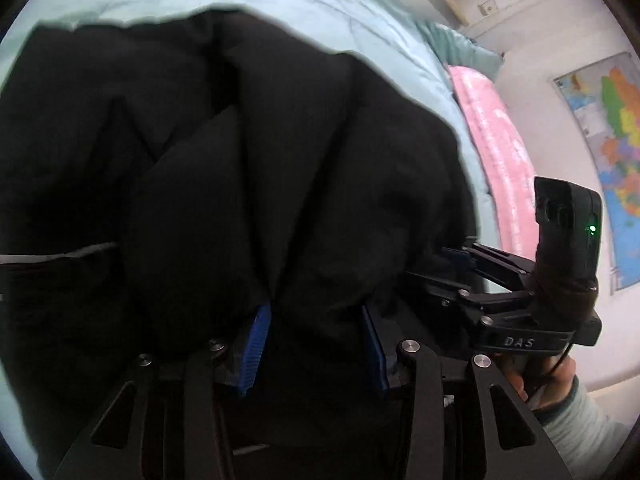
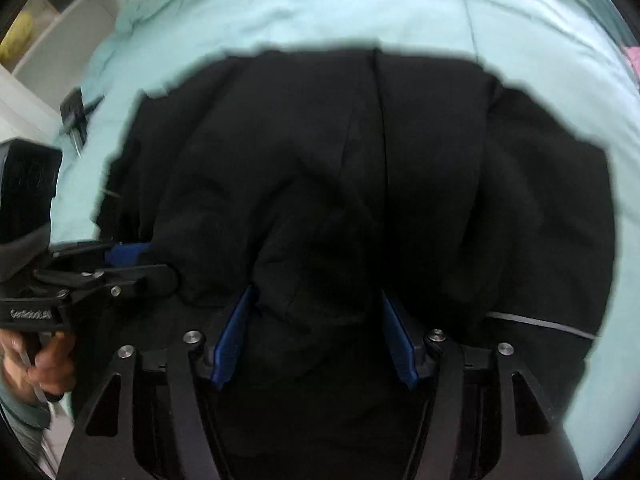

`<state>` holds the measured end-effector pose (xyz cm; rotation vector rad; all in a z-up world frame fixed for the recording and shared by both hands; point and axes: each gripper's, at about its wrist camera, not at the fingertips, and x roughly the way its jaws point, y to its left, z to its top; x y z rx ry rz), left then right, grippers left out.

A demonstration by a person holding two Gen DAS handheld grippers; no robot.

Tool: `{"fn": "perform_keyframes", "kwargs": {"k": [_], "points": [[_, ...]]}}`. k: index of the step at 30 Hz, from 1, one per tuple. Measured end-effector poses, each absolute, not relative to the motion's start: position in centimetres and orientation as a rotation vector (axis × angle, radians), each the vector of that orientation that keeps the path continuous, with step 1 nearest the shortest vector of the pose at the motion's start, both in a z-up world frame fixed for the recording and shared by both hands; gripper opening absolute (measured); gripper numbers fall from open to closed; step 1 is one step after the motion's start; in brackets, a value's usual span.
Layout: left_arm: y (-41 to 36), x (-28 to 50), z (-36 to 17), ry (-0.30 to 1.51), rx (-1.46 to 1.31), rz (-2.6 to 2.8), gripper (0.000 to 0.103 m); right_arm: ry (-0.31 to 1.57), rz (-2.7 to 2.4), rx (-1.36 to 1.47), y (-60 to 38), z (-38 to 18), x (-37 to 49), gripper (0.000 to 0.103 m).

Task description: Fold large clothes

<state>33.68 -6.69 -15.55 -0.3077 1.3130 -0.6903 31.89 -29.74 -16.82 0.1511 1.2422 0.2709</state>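
While the bulky black padded garment (image 2: 360,168) spreads ahead across the pale mint quilted bed (image 2: 320,4), the left claw (image 1: 316,344) and right claw (image 2: 316,340) pinch its near edge side by side.

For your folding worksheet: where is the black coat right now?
The black coat lies bunched on the mint bedspread, its near edge between the fingers of both hand-held grippers, left and right.

A pale mint-green quilt (image 1: 304,4) covers the bed, with a pink blanket (image 1: 496,148) along its edge. A coloured map (image 1: 612,136) hangs on the wall. White shelves (image 2: 60,20) hold something yellow (image 2: 16,36), and a small dark object (image 2: 76,114) lies on the quilt.
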Motion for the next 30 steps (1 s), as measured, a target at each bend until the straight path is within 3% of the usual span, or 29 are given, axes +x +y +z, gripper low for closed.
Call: {"fn": "perform_keyframes", "kwargs": {"k": [4,12,15,17,19,21,30], "points": [[-6.8,33.1,-14.0,1.293,-0.291,-0.665,0.045,1.231,0.266,0.183,-29.9,-15.7,31.6,0.063],[-5.0,26.0,-5.7,1.115,-0.203,-0.704,0.045,1.056,0.333,0.145,-28.9,-7.5,25.7,0.063],[-4.9,25.4,-7.1,1.12,-0.247,-0.686,0.045,1.069,0.343,0.097,-27.0,-8.6,26.2,0.062],[-4.9,25.2,-9.6,1.166,-0.223,-0.63,0.045,1.148,0.297,0.022,-26.2,-12.2,26.8,0.055],[-5.1,26.2,-14.1,1.266,-0.226,-0.576,0.044,1.223,0.305,0.063,-26.9,-16.0,27.2,0.055],[-4.6,26.1,-15.5,1.246,-0.281,-0.584,0.043,1.183,0.317,0.124,-27.7,-17.1,27.2,0.055],[-3.5,19.4,-12.6,1.067,-0.202,-0.604,0.043,1.029,0.305,0.121,-27.9,-14.9,23.1,0.056]]}}
